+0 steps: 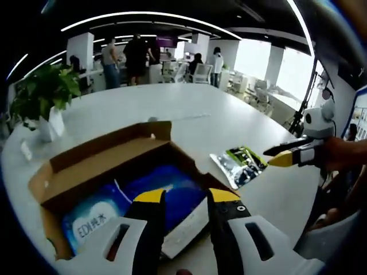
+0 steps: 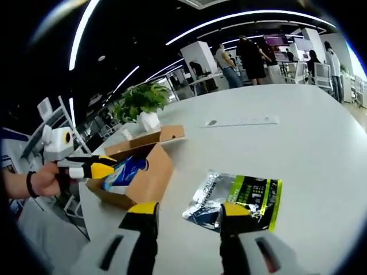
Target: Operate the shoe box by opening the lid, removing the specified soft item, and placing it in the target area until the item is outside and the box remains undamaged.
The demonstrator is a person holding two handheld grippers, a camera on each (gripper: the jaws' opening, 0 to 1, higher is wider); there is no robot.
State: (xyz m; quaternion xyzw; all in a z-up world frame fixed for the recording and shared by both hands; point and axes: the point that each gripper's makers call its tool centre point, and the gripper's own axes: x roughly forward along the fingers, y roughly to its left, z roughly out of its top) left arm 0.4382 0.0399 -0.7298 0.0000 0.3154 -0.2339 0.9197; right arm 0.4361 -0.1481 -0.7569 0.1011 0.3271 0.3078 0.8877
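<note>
An open cardboard shoe box [image 1: 86,172] lies on the white table, its lid [image 1: 114,143] folded back on the far side. Inside it lies a soft blue pack [image 1: 166,192] with white lettering. My left gripper [image 1: 187,196] hovers open over the box's near edge, with the blue pack showing between its yellow tips. In the right gripper view the left gripper [image 2: 97,169] reaches over the box [image 2: 146,177] from the left. A silver and green pouch [image 1: 238,165] lies flat on the table beside the box. My right gripper [image 2: 189,209] is open just short of the pouch [image 2: 238,197], holding nothing.
A potted plant [image 1: 43,97] in a white pot stands at the table's far left corner. A thin white strip [image 2: 238,121] lies farther out on the table [image 2: 309,149]. Several people and office chairs are beyond the table's far edge. A person's hand [image 2: 43,180] holds the left gripper.
</note>
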